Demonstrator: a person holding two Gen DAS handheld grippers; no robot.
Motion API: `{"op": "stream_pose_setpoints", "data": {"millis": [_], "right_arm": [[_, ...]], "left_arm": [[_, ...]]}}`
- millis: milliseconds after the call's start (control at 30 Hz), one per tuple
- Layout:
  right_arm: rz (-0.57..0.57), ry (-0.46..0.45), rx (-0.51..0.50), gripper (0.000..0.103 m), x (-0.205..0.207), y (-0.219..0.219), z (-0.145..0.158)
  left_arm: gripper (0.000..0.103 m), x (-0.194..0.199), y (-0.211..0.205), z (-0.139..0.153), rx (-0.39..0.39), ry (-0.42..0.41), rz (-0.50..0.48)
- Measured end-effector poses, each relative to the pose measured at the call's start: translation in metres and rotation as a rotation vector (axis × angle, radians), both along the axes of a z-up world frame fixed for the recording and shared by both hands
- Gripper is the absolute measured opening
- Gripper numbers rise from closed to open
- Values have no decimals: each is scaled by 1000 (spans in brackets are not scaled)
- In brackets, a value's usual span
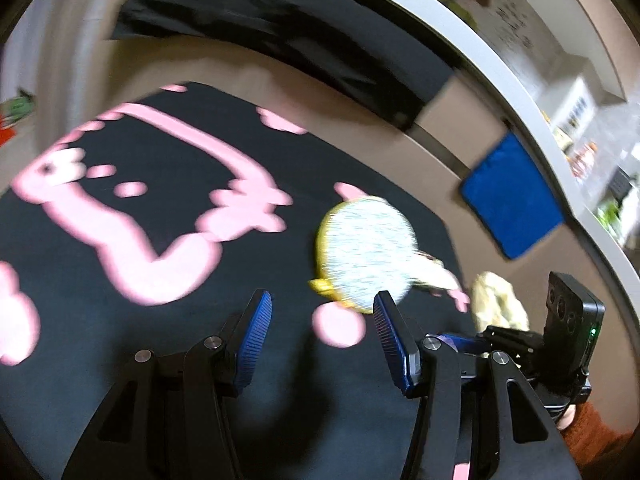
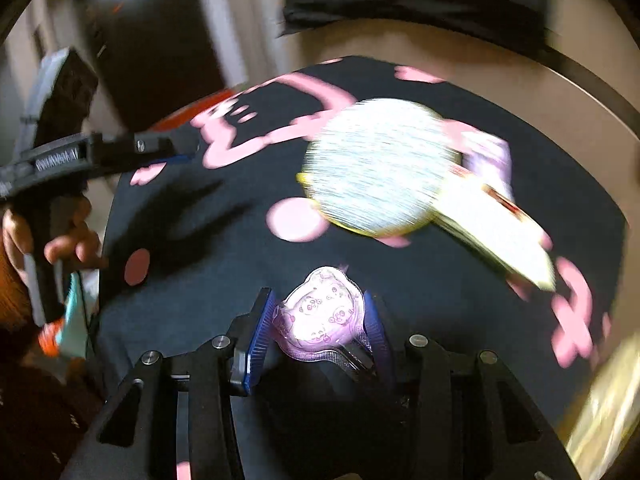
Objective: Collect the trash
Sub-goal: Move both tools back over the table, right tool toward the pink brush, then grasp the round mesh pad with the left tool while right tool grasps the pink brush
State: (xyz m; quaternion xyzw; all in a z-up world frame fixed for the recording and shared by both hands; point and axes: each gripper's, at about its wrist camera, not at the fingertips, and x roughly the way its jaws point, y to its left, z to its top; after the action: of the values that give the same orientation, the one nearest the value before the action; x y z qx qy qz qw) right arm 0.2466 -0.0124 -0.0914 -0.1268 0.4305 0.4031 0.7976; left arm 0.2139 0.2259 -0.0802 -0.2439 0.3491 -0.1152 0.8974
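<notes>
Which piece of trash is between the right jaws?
The small pink plastic packet printed with little bears, sitting between the right gripper jaws. The big round silvery lid with a yellow rim and flat pale wrapper lie farther off.

A black rug with pink cartoon shapes (image 1: 132, 216) covers a beige floor (image 1: 400, 160). Beside it curves a white counter edge (image 1: 500, 68), with a blue cloth (image 1: 512, 200) hanging below. A dark doorway (image 2: 152, 40) stands beyond.

Floor (image 1: 280, 64), beige: black mat (image 1: 120, 340) with pink print lies flat; round lid (image 1: 368, 256), wrapper (image 2: 500, 232) on mat.
</notes>
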Motion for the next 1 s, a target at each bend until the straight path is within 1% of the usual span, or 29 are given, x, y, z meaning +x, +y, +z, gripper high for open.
{"op": "stream_pose_setpoints", "data": {"millis": [67, 133, 200, 333, 467, 500, 533, 600, 700, 733, 767, 800, 833, 933, 1000], "right_arm": [[-81, 25, 36, 42, 3, -23, 0], [-153, 48, 74, 42, 7, -44, -1], [-206, 61, 110, 42, 7, -61, -4], [-238, 32, 120, 42, 3, -72, -7], [-253, 11, 142, 44, -2, -77, -8], [-254, 5, 149, 47, -3, -79, -7], [-255, 0, 155, 50, -4, -80, -6], [-260, -21, 160, 54, -7, -83, -4], [-269, -37, 158, 55, -10, -84, -3], [-273, -37, 163, 55, -11, -86, -3], [-277, -36, 170, 55, -11, -88, -3], [-282, -37, 177, 55, -13, -90, -2], [-285, -40, 177, 55, -13, -92, -2], [-301, -65, 157, 55, -19, -98, 1], [-314, -67, 152, 55, -20, -102, 2]], "left_arm": [[54, 22, -11, -1, -28, -8, -44], [54, 47, -15, -4, -65, 10, -39], [54, 65, -14, -9, -112, 26, -5], [54, 89, -11, -23, -146, 83, 98], [54, 95, -7, -35, -204, 129, 126], [54, 94, -8, -37, -213, 133, 127], [54, 93, -8, -37, -222, 135, 126], [54, 91, -11, -38, -240, 137, 119], [53, 92, -19, -39, -257, 161, 105], [51, 91, -23, -38, -251, 170, 97], [46, 91, -27, -37, -239, 179, 89], [35, 89, -31, -35, -225, 181, 79], [27, 87, -34, -32, -217, 178, 70], [18, 69, -40, -11, -193, 124, 53], [15, 49, -42, 10, -145, 67, 69]]}}
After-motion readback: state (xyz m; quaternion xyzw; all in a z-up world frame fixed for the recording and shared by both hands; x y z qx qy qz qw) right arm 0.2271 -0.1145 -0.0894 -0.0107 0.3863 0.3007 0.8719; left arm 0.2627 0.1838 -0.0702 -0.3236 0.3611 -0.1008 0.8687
